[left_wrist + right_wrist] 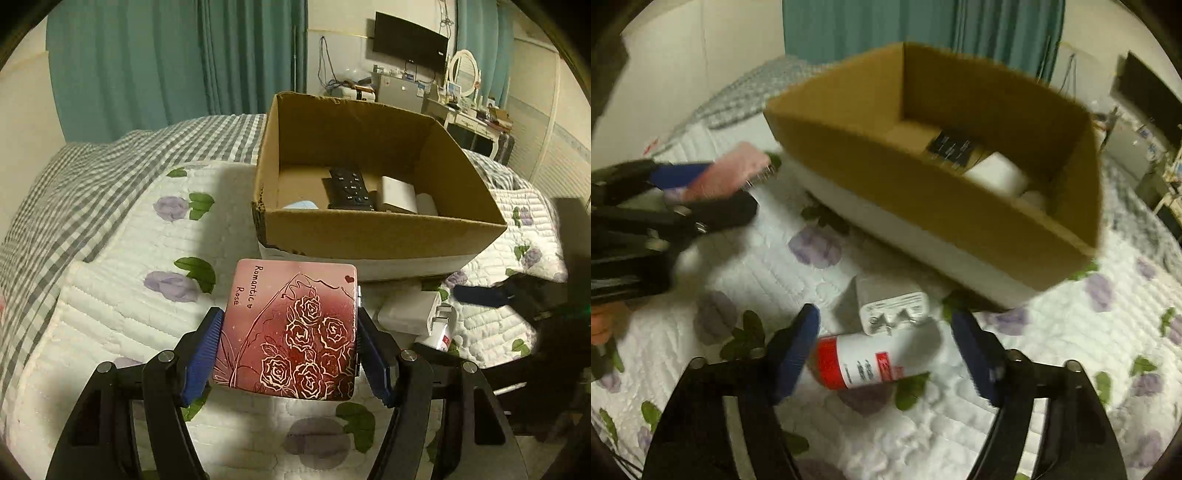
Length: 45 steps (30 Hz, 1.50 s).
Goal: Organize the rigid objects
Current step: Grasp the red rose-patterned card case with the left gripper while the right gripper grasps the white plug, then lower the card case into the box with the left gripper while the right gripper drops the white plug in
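My left gripper (pixel 290 332) is shut on a pink square tin (pixel 291 328) printed with roses, held above the quilt just in front of the cardboard box (pixel 369 229). The tin and left gripper also show in the right wrist view (pixel 735 173). The box holds a black remote (pixel 347 188) and a white block (pixel 399 194). My right gripper (pixel 886 354) is open, its fingers on either side of a white bottle with a red band (pixel 864 363) lying on the quilt. A white plug adapter (pixel 890 306) lies just beyond the bottle.
The floral quilt (pixel 129 295) covers the bed, with a grey checked blanket (pixel 92 177) at the far left. Teal curtains hang behind. A dresser with a mirror (pixel 463 70) and a wall TV stand at the back right.
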Motion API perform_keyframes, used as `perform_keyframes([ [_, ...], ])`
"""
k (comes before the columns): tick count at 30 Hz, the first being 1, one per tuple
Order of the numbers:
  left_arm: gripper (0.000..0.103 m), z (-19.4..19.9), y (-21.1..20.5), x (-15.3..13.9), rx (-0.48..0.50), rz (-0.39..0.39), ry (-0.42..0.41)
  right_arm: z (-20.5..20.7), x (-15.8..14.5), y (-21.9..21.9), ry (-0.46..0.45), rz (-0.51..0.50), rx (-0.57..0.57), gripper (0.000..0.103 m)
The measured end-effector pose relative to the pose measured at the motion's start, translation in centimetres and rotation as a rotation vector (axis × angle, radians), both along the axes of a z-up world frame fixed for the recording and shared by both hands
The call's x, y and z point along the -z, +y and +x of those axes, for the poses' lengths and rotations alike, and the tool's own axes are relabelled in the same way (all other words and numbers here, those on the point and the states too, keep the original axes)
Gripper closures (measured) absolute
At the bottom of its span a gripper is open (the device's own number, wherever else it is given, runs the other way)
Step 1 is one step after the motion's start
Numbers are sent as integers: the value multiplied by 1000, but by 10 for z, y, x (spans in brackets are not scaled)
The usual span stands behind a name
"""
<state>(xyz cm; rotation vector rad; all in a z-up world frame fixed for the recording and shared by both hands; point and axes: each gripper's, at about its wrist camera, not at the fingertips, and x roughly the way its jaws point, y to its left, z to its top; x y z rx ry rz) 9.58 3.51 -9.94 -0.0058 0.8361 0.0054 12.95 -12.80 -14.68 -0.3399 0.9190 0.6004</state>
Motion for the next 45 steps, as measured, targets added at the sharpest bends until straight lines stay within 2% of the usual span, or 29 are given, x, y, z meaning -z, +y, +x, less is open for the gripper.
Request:
perform_keyframes([
  [3,33,2,3,-1,-3,-5,11,9,8,6,1,-24,8,31],
  [4,33,5,3,-2,-5,-7,13,13,10,8,2,-28,10,35],
  [5,33,6,0,0,-6,-9,14,15,12,10,-1,-34,14,45],
  [6,33,6,1,0,-6,-12,15,18,14,11,-5,-49,17,51],
  [8,33,6,1,1,-8,-15,16,20,16,13,-8,-53,13,57],
  [14,33,4,0,-1,-11,-13,10,2,1,2,-38,-24,27,61],
  [20,33,-9,3,-23,-8,-27,-38,-35,-43,-7,-137,29,12,62],
  [24,33,-17,9,-55,-11,-52,-88,-51,-85,-14,-211,84,15,62],
  [27,33,-13,6,-84,7,-49,-135,-42,-121,-21,-276,115,37,62],
  [30,33,6,-7,-116,59,-10,-191,-20,-151,-26,-342,144,73,62],
  [34,33,52,-21,-128,89,-3,-199,14,-173,-30,-416,161,117,62],
  [40,33,129,-37,-109,135,7,-155,62,-184,-28,-485,174,145,62],
  [45,33,154,-43,-70,150,2,-90,98,-153,-22,-436,159,142,62],
])
